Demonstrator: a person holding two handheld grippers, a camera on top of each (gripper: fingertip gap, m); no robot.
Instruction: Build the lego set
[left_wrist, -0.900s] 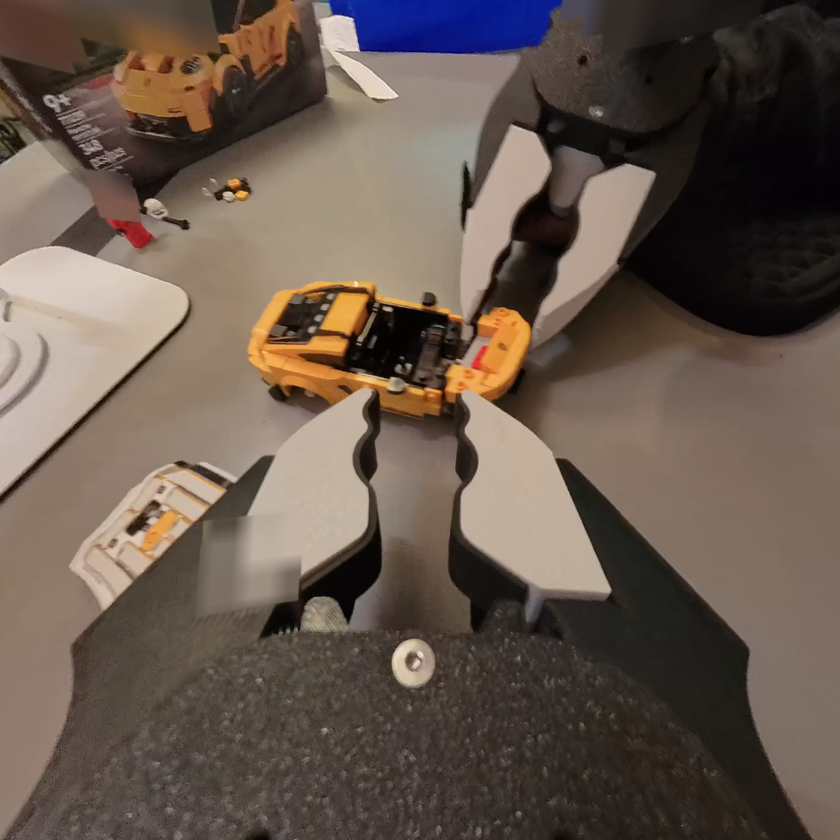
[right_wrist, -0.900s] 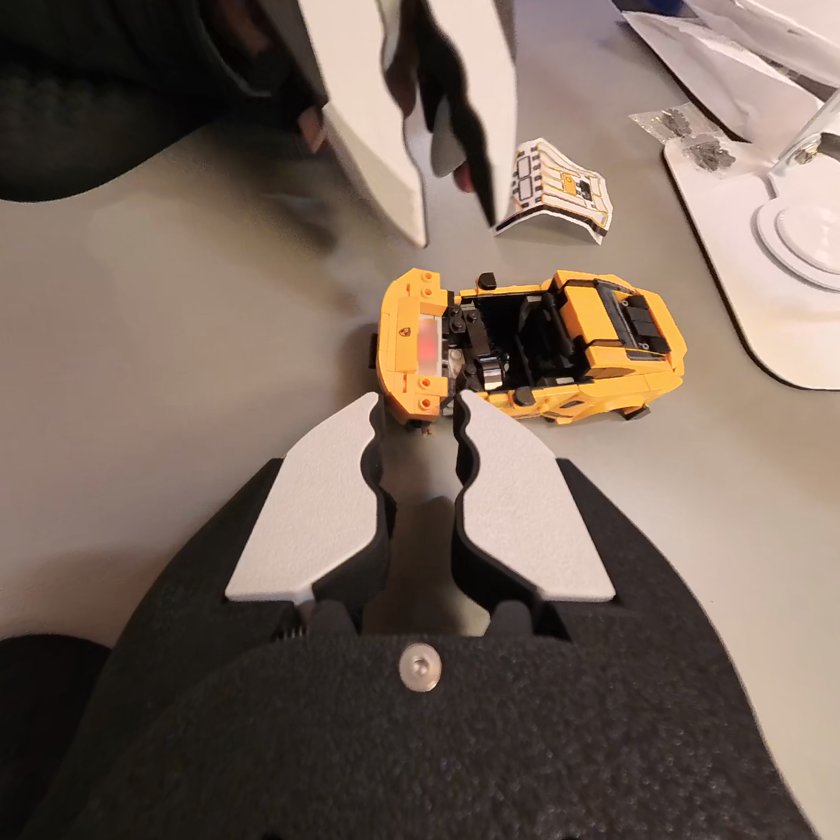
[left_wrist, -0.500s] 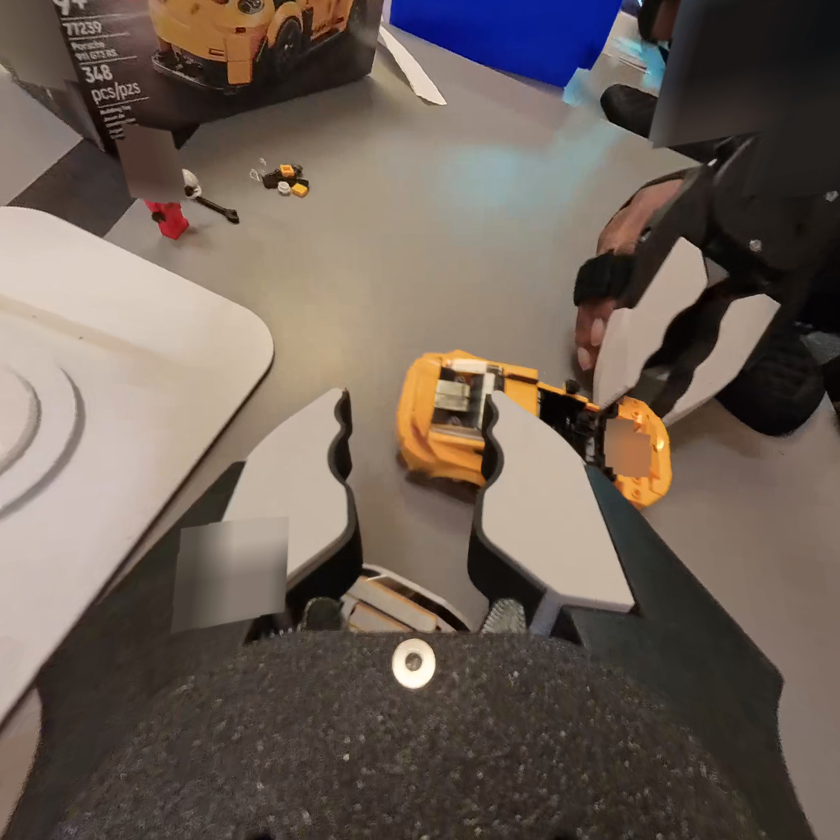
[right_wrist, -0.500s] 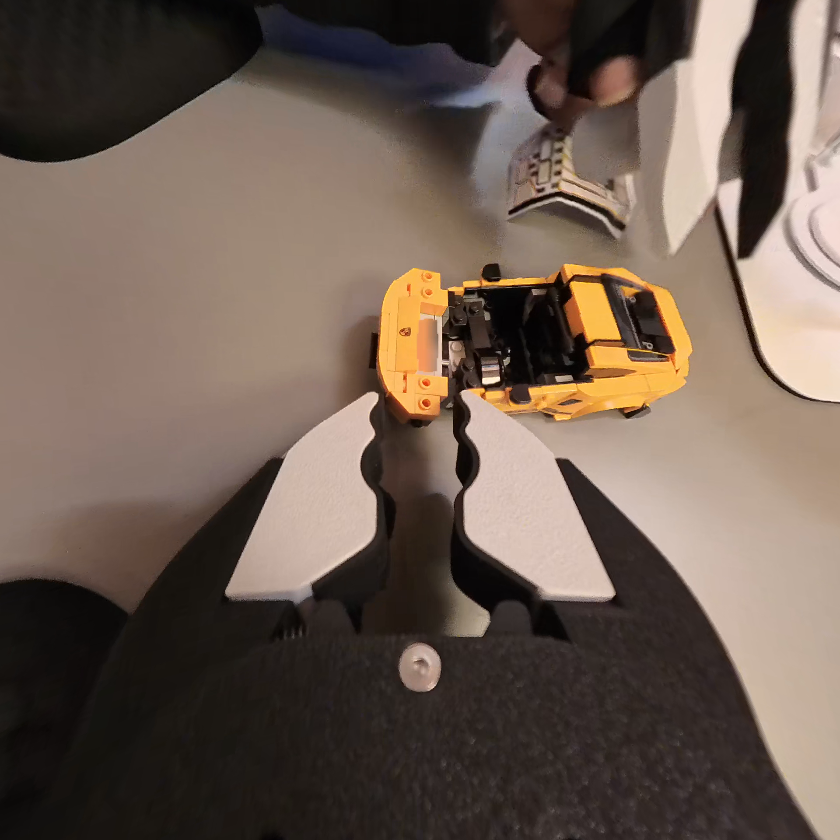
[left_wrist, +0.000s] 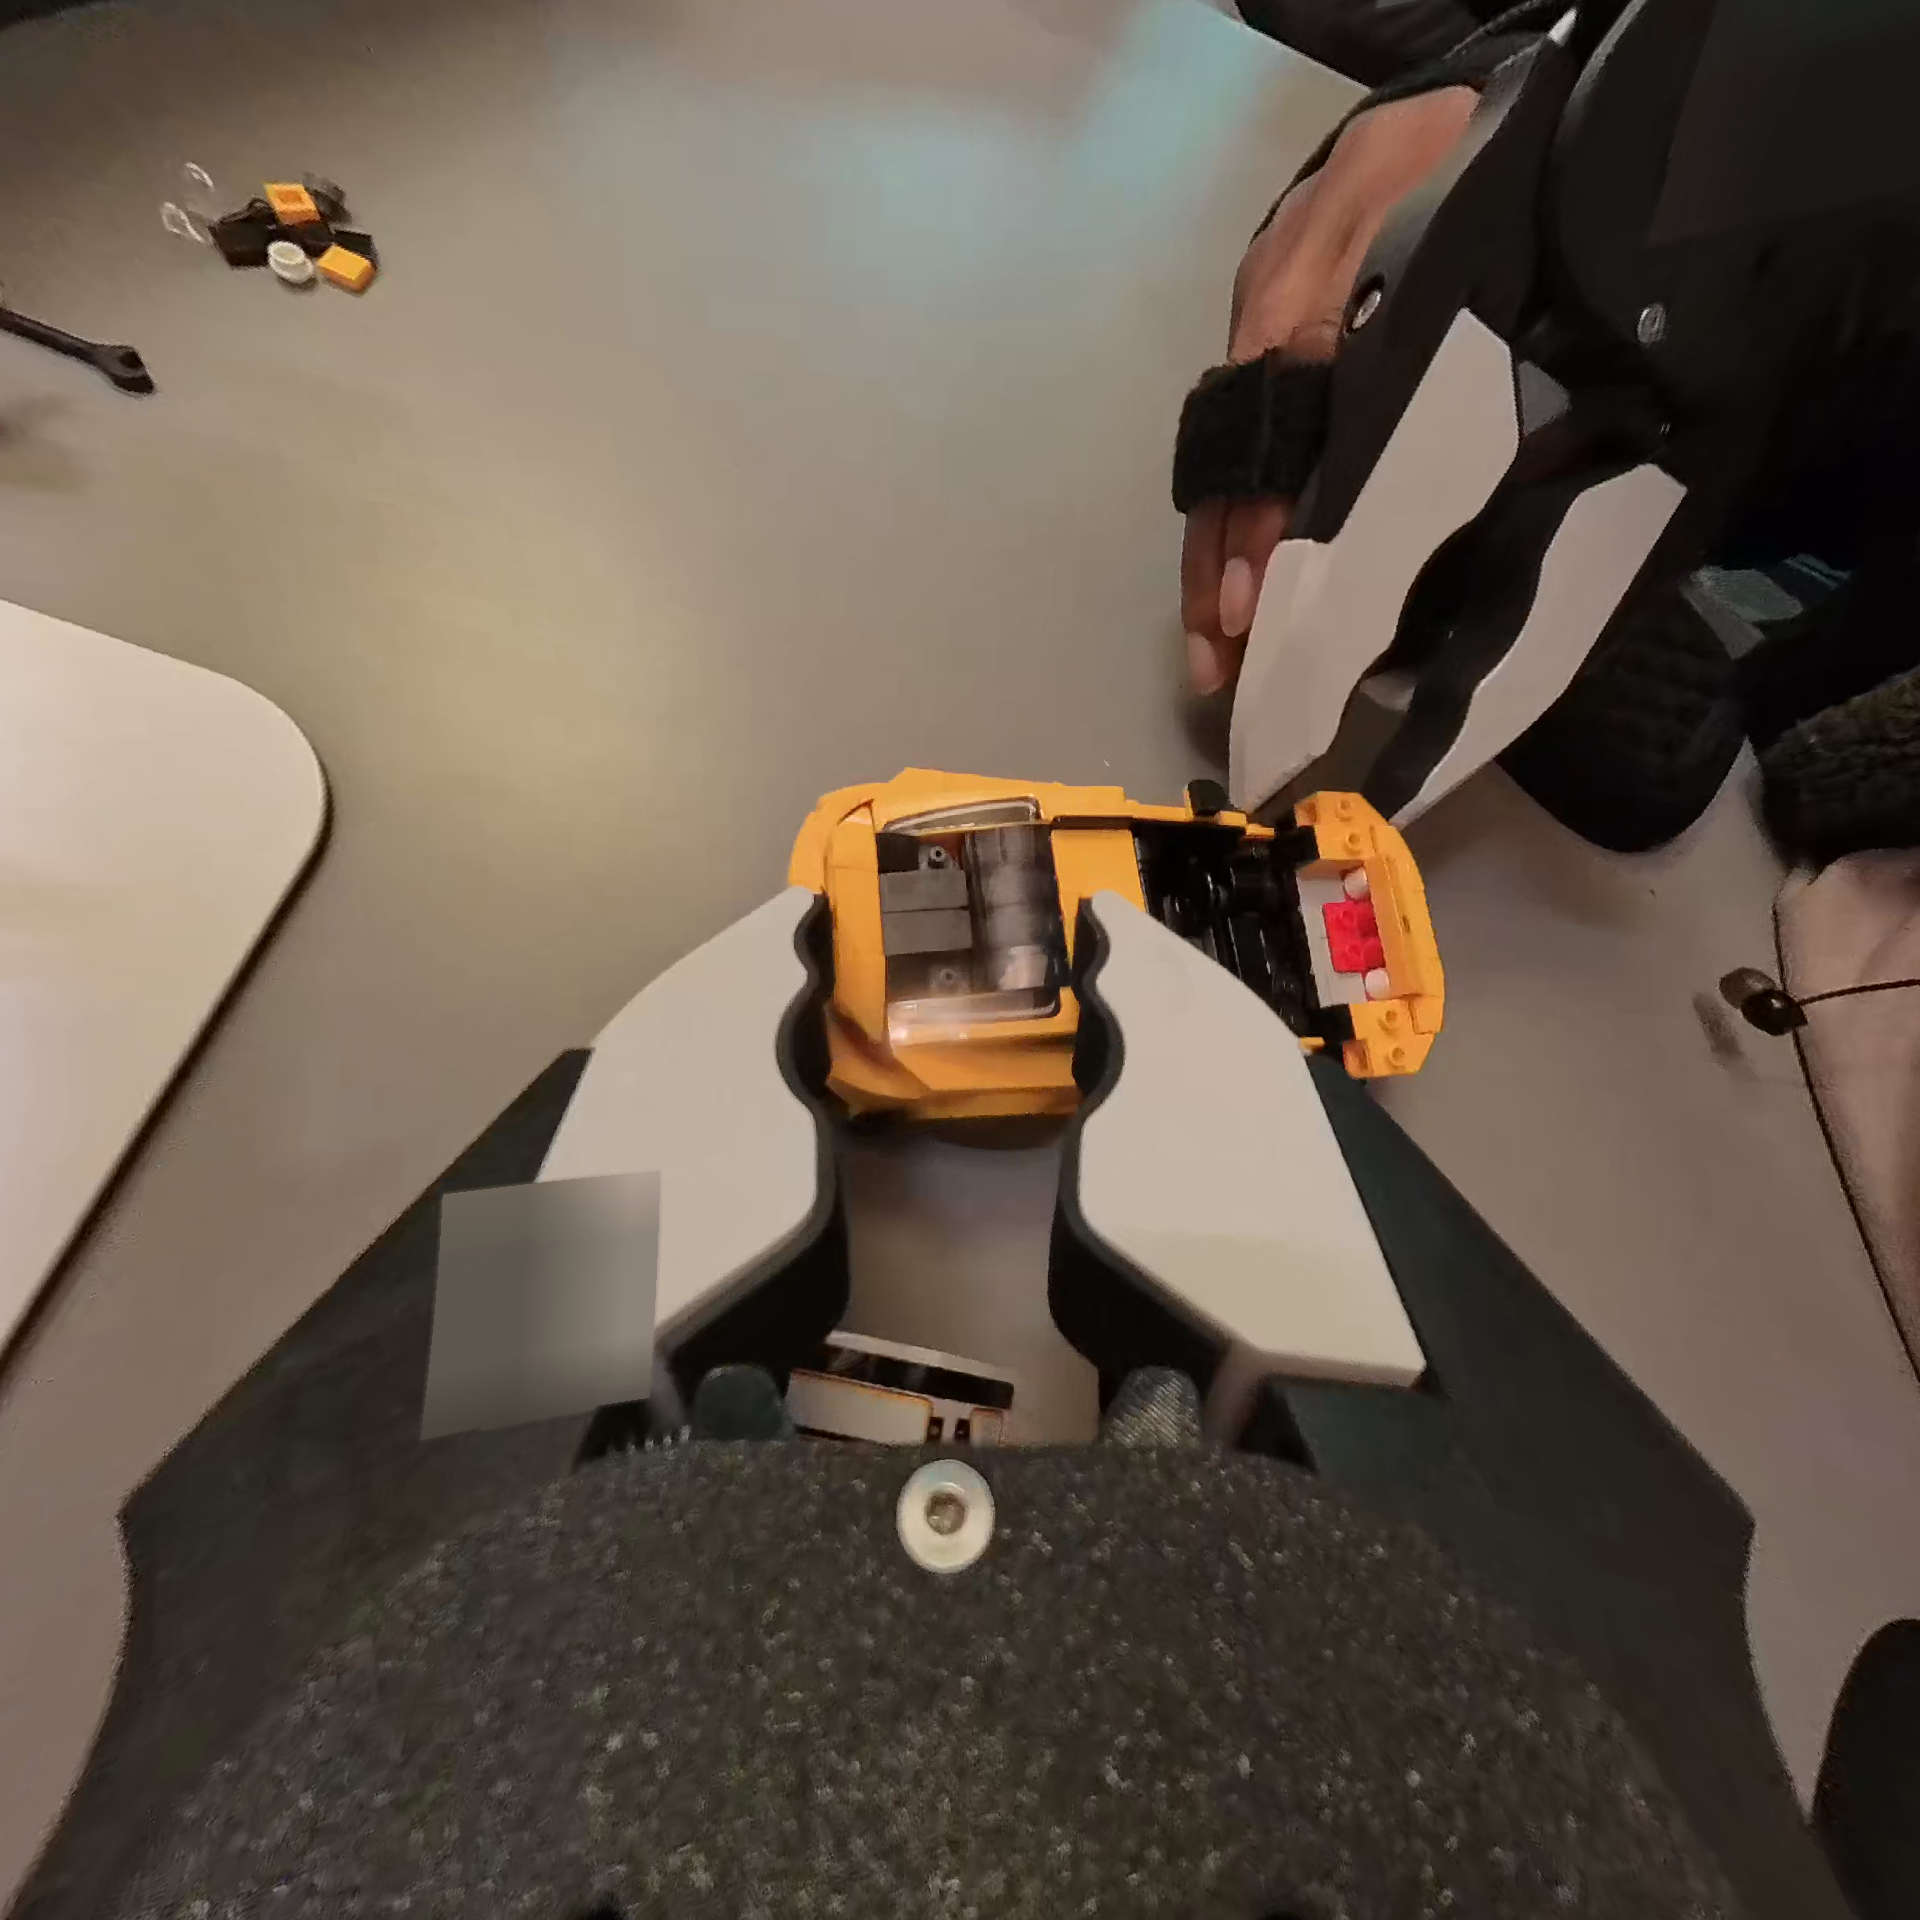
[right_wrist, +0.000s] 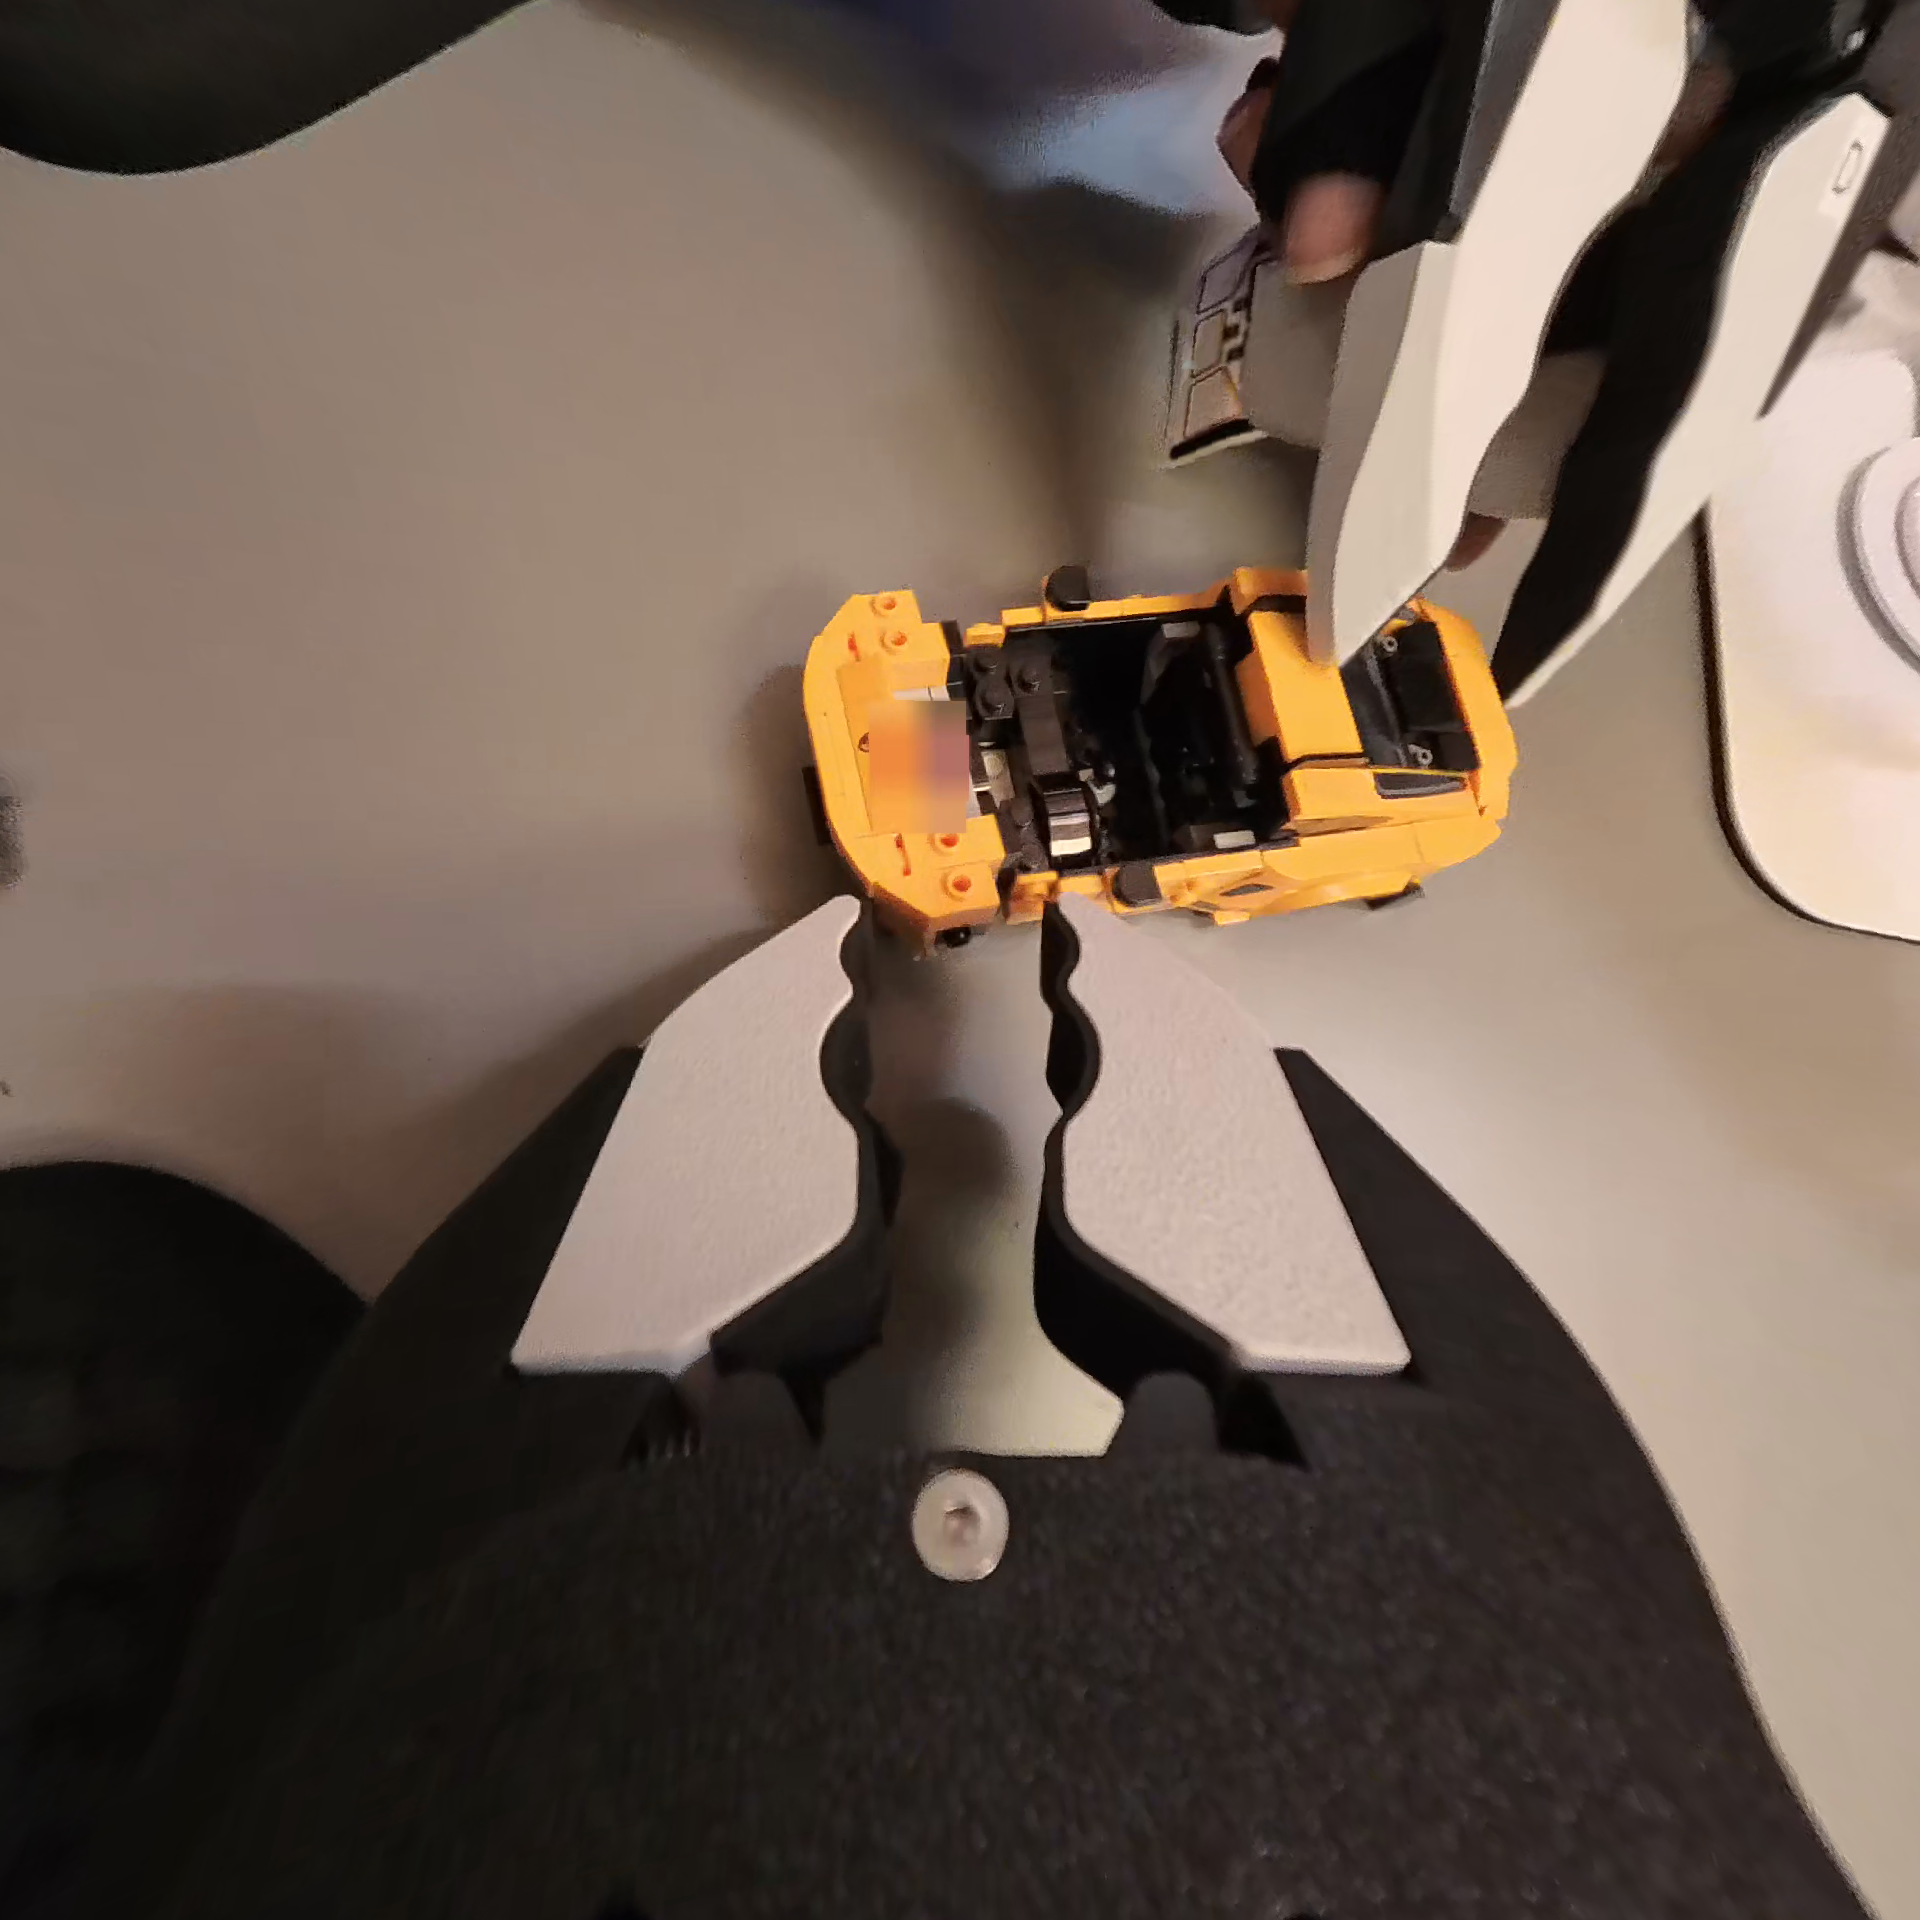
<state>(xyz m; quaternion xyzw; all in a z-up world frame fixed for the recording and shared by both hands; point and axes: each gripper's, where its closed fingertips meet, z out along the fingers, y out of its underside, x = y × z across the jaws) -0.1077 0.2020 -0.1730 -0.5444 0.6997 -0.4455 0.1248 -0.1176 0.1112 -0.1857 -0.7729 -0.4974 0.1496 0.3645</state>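
An orange lego car (left_wrist: 956, 1070) with an open black cockpit stands on the grey table; it also shows in the right wrist view (right_wrist: 1340, 810). Red bricks (left_wrist: 1351, 925) sit in its front end. My left gripper (left_wrist: 948, 914) straddles the car's rear, with both fingers against its sides. In the right wrist view it (right_wrist: 1429, 675) comes down from above onto the rear. My right gripper (right_wrist: 951, 914) is open and empty, its tips at the car's near side by the front. In the left wrist view it (left_wrist: 1320, 805) stands at the car's front corner.
A sticker sheet (right_wrist: 1210, 364) lies beyond the car. A white board (left_wrist: 135, 883) lies at the left. Several loose small pieces (left_wrist: 296, 234) and a black wrench piece (left_wrist: 94, 353) lie at the far left. A person's hand (left_wrist: 1278, 260) holds the right gripper.
My left gripper has swung from the car's side to its rear, opened wider, then come down and closed around the rear. The right gripper has stayed at the car's front.
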